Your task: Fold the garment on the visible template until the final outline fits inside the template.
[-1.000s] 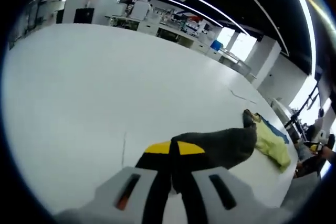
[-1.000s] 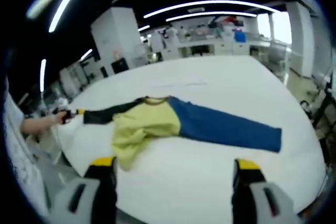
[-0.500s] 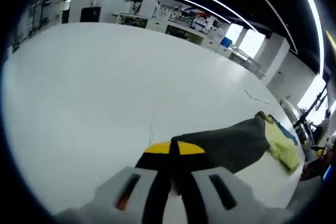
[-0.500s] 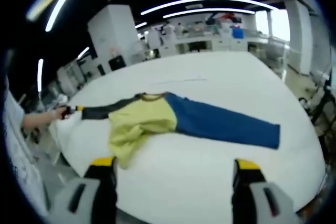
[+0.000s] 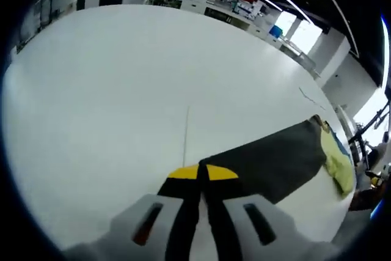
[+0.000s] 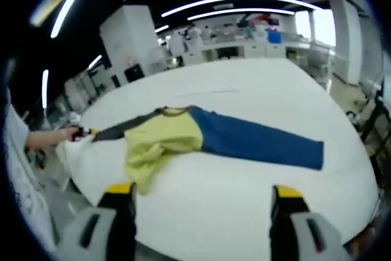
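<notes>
Left gripper view: my left gripper (image 5: 199,174) is clenched on the garment's dark sleeve (image 5: 269,160), stretching away rightward. Right gripper view: my right gripper (image 6: 201,203) stands released; the garment (image 6: 208,142) lies on the table (image 6: 244,84) ahead.

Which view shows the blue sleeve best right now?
Right gripper view: the blue sleeve lies fully stretched across the white table. Left gripper view catches a blue sliver at the garment's far edge, behind the dark sleeve.

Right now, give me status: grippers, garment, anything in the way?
Left gripper shut on dark sleeve. Right gripper open, off the cloth. Garment spread out unfolded on white table. Nothing in the way.
</notes>
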Demonstrator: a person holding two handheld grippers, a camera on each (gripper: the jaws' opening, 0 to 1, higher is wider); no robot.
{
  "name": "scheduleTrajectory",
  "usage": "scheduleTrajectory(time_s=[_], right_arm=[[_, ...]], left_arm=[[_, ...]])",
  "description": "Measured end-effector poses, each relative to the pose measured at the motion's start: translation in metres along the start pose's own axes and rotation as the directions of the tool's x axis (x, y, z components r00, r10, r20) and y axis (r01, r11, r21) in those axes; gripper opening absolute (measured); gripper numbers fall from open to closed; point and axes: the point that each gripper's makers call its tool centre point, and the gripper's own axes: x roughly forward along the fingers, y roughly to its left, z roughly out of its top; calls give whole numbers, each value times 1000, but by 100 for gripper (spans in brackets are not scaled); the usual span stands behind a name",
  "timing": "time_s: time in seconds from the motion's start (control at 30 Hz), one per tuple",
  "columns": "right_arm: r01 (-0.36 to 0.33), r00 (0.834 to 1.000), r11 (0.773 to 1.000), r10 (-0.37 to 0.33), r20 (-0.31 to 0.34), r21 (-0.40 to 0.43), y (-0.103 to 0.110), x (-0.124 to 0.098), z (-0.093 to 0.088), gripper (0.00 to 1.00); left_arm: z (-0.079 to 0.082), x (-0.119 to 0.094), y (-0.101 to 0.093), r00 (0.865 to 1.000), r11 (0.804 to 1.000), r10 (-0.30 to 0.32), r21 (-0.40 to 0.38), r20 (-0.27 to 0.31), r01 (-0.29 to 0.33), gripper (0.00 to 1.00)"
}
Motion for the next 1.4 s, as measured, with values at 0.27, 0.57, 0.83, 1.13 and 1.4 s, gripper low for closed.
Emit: scheduleTrajectory(time_s=[0.27, 0.57, 0.83, 1.13, 1.4], right_arm=[[-7, 1000, 1000, 7, -7, -2, 3, 2, -4, 91], [-11, 1000, 1000, 11, 8, -11, 5, -3, 1, 91], [-24, 1000, 1000, 24, 17, -13, 7, -2, -1, 91], [-67, 998, 997, 68, 10, -48, 24, 3, 1, 92], [-99, 995, 992, 99, 2, -72, 33, 6, 0, 92]], left_arm=[[0, 4, 2, 1000, 1000, 9, 16, 19, -9, 0], [8, -3, -9, 997, 995, -17, 100, 81, 9, 10], [3, -22, -52, 981, 953, -163, 275, 105, 129, 26], [-16, -44, -131, 930, 828, -363, 477, 52, 296, 45], [-21, -67, -194, 869, 723, -493, 574, 38, 385, 64]])
